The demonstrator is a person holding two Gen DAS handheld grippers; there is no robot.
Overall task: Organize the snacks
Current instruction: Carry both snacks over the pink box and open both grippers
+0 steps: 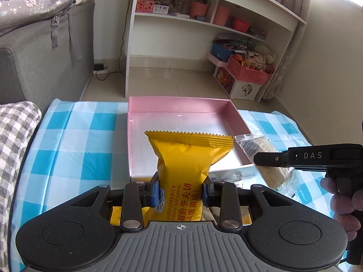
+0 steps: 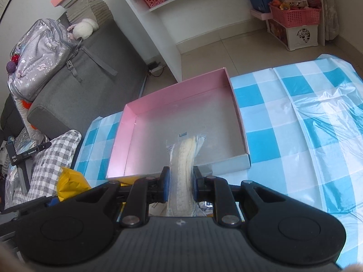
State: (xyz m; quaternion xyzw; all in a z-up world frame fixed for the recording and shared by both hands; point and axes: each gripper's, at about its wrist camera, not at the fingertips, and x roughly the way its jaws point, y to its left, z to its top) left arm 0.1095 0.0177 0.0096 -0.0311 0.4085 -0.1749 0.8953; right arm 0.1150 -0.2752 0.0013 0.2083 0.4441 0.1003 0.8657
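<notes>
Left wrist view: left hand-held gripper [image 1: 180,190] clenched on a yellow foil waffle-sandwich packet [image 1: 186,158], long axis pointing to twelve o'clock at the shallow pink cardboard box [image 1: 179,105] on the blue-checked desk [image 1: 74,140]. At three o'clock, right hand-held gripper [image 2: 180,182] grasps a clear-wrapped pale biscuit [image 2: 183,156], nose toward the box too. Both hang at its near edge; neither hand looks clearly nearer.

Box [image 1: 181,122] sits on the table [image 1: 74,140], centre frame. Shelf unit [image 1: 213,22] stands on the floor behind it. Sofa [image 1: 40,52] at upper left, backpack [image 1: 31,2] on it. Basket [image 1: 247,70] at right of the shelf.
</notes>
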